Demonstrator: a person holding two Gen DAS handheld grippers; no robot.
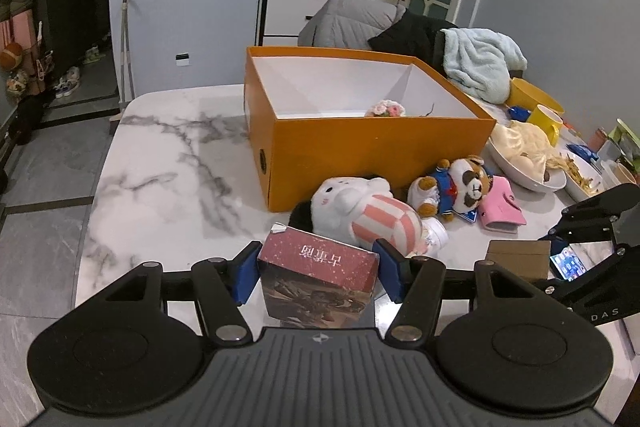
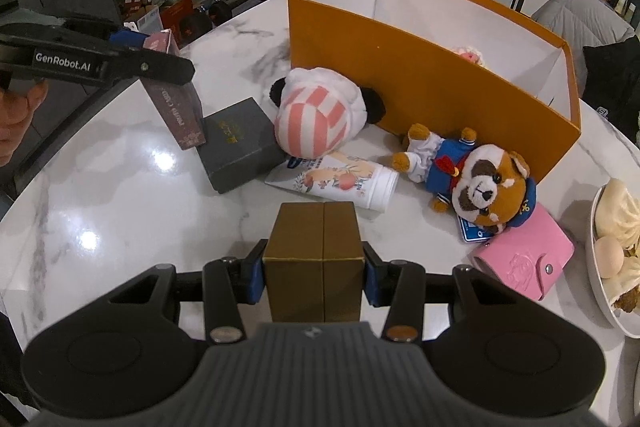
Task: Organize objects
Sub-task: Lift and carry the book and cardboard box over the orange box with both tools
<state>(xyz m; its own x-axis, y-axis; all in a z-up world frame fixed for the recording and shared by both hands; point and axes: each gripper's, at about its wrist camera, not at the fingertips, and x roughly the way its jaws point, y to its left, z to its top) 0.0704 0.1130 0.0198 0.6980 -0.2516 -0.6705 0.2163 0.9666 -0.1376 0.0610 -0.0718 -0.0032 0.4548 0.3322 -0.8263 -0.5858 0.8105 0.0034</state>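
My left gripper (image 1: 319,273) is shut on a maroon box (image 1: 318,267) with Chinese lettering, its blue pads pressing both sides. In the right wrist view the left gripper (image 2: 158,53) holds this maroon box (image 2: 180,111) tilted over a dark grey box (image 2: 236,143). My right gripper (image 2: 314,273) is shut on a gold-brown box (image 2: 316,251); the left wrist view shows the right gripper (image 1: 554,253) low at the right. An open orange box (image 1: 372,147) stands behind, a small flower plush (image 1: 386,109) inside. Before it lie a white striped plush (image 2: 316,115), a red panda plush (image 2: 476,183), a printed white tube (image 2: 344,183) and a pink wallet (image 2: 520,259).
The marble table (image 1: 168,163) has a rounded edge at the left. At the right are a bowl of buns (image 2: 616,251), a yellow mug (image 1: 546,119) and a lit phone (image 1: 568,263). Clothes are piled on a chair (image 1: 472,55) behind the orange box.
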